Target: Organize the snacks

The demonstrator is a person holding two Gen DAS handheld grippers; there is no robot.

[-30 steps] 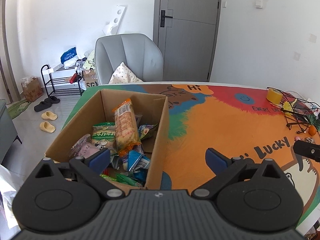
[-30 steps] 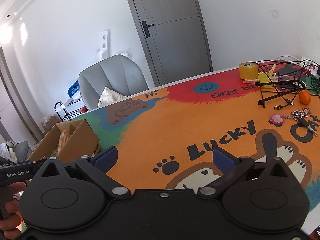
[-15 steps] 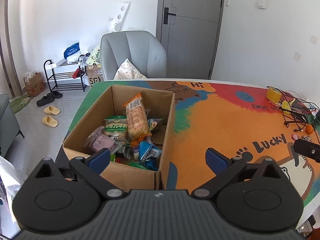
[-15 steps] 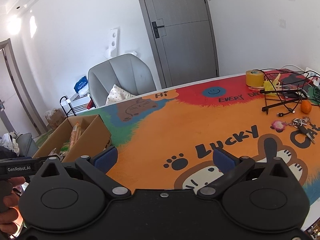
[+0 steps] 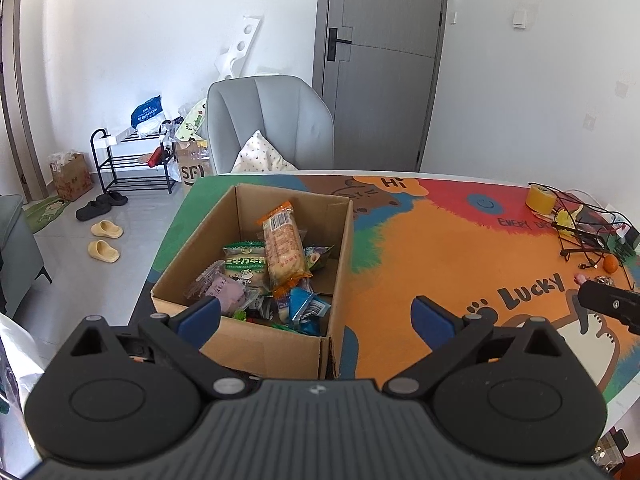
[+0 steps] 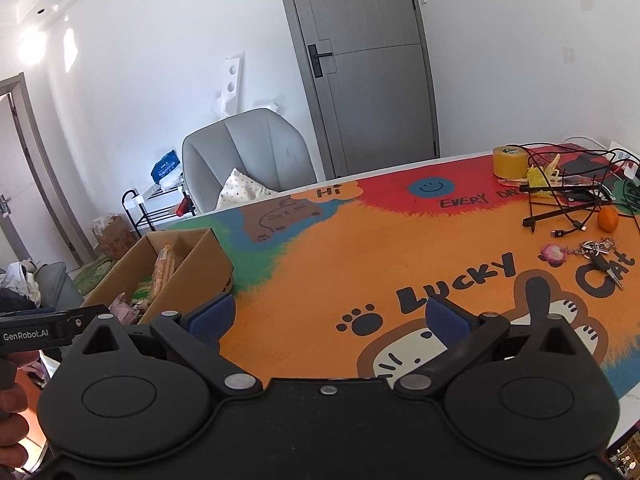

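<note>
Many snack packs sit in the cardboard box (image 5: 256, 280) at the middle left of the left view. Both the left gripper (image 5: 316, 314) and right gripper (image 6: 328, 314) are wide apart and hold nothing. It may be best to go down slowly on the tall orange pack (image 5: 282, 246) and pinch its middle.

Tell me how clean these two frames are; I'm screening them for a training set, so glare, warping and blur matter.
Left wrist view: even daylight, sharp on the snacks in the cardboard box, the door frame bowed by the fisheye, dark corners. Right wrist view: a blown-out glare patch on the wall at upper left, the door leaning strongly, the table mat lettering still crisp.
</note>
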